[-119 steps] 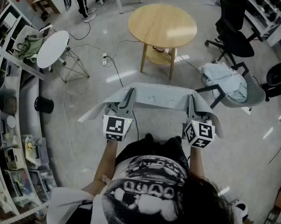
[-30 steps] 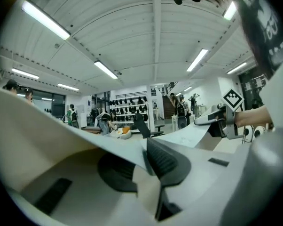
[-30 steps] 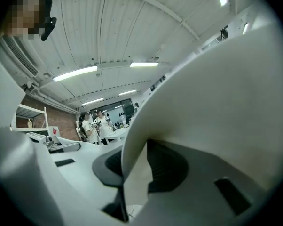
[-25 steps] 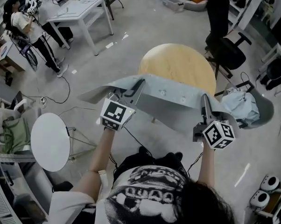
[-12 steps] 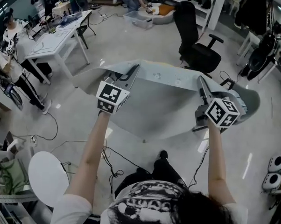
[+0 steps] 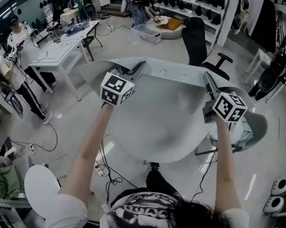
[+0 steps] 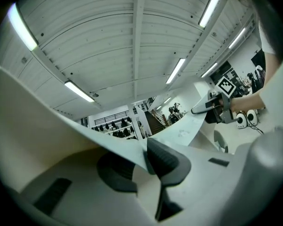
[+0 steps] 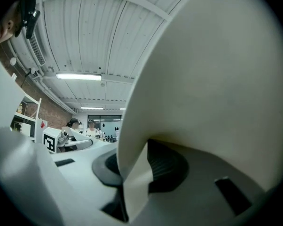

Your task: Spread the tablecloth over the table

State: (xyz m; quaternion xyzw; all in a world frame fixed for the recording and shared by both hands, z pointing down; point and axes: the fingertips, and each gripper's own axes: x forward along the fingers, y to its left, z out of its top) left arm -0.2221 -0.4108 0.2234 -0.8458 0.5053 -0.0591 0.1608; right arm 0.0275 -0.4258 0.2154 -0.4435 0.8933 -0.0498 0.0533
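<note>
I count one tablecloth. Grippers: two, the left gripper and the right gripper, with one marker cube on each, two in all. I log four bystanders, one white desk, one round white table, two black chairs and one grey chair.

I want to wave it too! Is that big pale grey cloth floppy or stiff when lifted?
Probably floppy: the pale grey tablecloth hangs in a curve between the left gripper and the right gripper, which pinch only its far edge. Likely light, since two small pinches carry it. It creases at the jaws, so it seems thin.
</note>
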